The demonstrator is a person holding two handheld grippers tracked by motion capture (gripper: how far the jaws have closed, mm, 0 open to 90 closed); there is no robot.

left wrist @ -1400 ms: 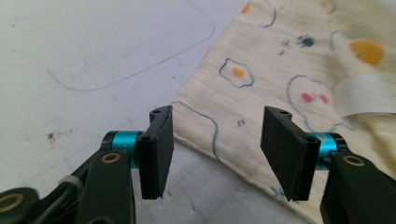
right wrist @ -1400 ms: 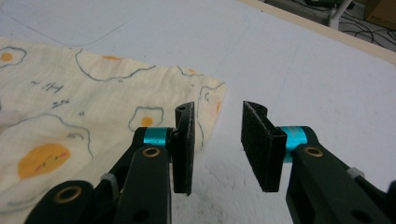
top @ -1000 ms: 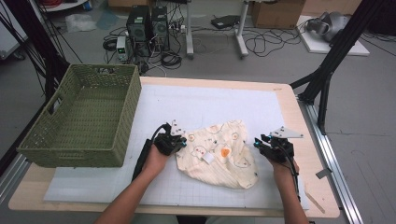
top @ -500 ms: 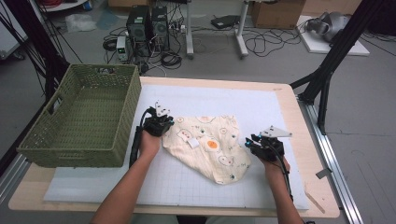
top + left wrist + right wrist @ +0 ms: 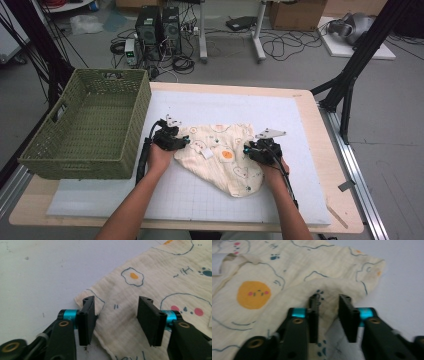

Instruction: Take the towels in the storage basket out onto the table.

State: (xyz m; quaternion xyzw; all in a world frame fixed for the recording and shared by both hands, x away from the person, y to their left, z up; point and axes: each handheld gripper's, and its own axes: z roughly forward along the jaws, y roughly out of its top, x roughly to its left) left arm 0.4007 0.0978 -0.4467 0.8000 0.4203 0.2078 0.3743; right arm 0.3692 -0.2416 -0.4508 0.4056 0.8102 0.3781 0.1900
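Observation:
A cream cloth [image 5: 232, 172] printed with fried eggs and small animals lies spread on the white mat [image 5: 225, 105]. My left gripper [image 5: 186, 141] is at the cloth's left corner. Its jaws have just been opening, and in the left gripper view they [image 5: 116, 305] stand apart over the flat cloth [image 5: 150, 277] without pressing on it. My right gripper [image 5: 247, 149] is at the cloth's right edge. Its jaws have just been closing, and in the right gripper view they [image 5: 329, 298] stand narrow with a raised fold of the cloth [image 5: 262, 270] pinched between them.
A green woven basket [image 5: 85, 165] stands at the table's left, its near wall close to my left forearm. Bare mat lies behind and in front of the cloth. The wooden table edge [image 5: 320, 125] runs along the right.
My left gripper drew the cloth's left corner out to the left and away from me, then let it go. My right gripper moved left onto the cloth's right edge and closed on it.

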